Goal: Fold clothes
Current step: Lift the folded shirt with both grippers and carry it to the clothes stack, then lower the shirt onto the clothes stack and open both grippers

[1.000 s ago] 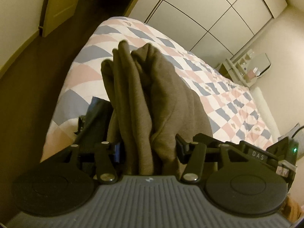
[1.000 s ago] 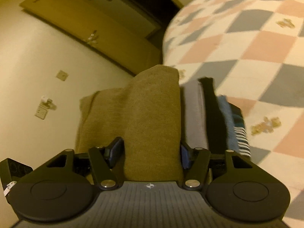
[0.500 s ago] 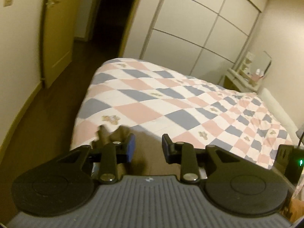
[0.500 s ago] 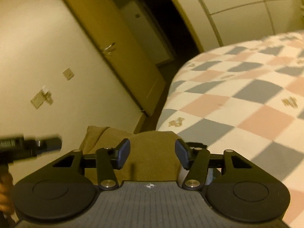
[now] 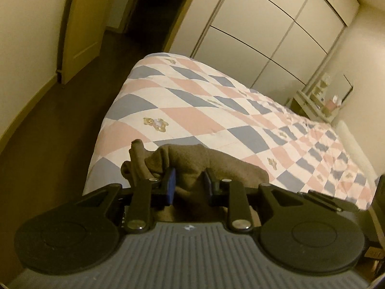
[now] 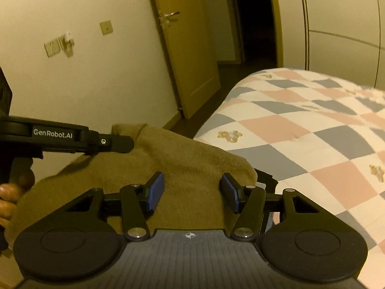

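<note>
so the brown garment (image 6: 173, 159) sits bunched at the bed's (image 5: 192, 110) near corner, right under both claws, left claw (image 5: 189, 184) and right claw (image 6: 191, 191) spread, neither pinching it.

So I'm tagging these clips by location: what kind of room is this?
Most likely a home bedroom: a bed with a checked quilt, a wall of built-in wardrobe doors, and a small dressing table with a mirror in the far corner.
</note>
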A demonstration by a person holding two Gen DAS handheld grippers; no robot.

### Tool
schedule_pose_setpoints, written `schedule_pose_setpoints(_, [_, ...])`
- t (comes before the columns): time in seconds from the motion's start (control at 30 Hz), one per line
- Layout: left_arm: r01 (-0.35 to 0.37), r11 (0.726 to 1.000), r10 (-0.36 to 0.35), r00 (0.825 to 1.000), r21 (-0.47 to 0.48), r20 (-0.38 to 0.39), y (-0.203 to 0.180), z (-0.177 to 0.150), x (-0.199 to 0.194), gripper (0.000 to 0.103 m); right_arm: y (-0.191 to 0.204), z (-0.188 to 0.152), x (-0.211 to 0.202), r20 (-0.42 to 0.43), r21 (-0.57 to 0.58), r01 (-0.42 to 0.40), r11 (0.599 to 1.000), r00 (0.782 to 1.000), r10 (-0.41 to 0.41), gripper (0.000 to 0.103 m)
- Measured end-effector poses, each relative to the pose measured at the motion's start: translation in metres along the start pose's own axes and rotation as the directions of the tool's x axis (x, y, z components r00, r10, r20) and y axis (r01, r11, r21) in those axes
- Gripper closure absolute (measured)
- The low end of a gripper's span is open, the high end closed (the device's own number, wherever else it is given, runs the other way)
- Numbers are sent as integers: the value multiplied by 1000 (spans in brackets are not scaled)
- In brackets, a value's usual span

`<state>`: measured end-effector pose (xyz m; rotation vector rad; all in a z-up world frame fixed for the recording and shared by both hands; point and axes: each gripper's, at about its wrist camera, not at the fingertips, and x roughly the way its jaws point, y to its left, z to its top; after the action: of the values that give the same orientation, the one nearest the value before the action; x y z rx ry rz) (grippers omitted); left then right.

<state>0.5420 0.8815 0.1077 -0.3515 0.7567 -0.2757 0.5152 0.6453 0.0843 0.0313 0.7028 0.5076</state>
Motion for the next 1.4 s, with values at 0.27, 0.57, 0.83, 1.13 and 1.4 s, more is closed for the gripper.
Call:
schedule_pose_setpoints(0.27, [-29, 998, 26, 999, 49, 42, -39, 17, -49, 80, -17, 21, -26, 21, 148, -88, 985, 996, 86, 46])
schedule_pose_setpoints(0.57, [3, 998, -1, 1000, 66, -28, -67, -34, -94, 80, -24, 3, -101, 100, 276, -192, 942, 980, 171, 44])
schedule_pose_setpoints(0.83, [-258, 963, 266, 956, 77, -125, -99, -54, -107, 60, -3, -30, -109, -67, 281, -166, 945, 979, 191, 45])
schedule_pose_setpoints(1.13, [-387, 917, 394, 916, 98, -68, -158, -66, -148, 29, -12, -16, -164, 3, 311, -156, 938, 987, 163, 4])
schedule_pose_setpoints(1.4, [-444, 890, 451, 891, 101, -52, -205, -91, -163, 19, -28, -24, -203, 5, 316, -169, 934, 984, 177, 2])
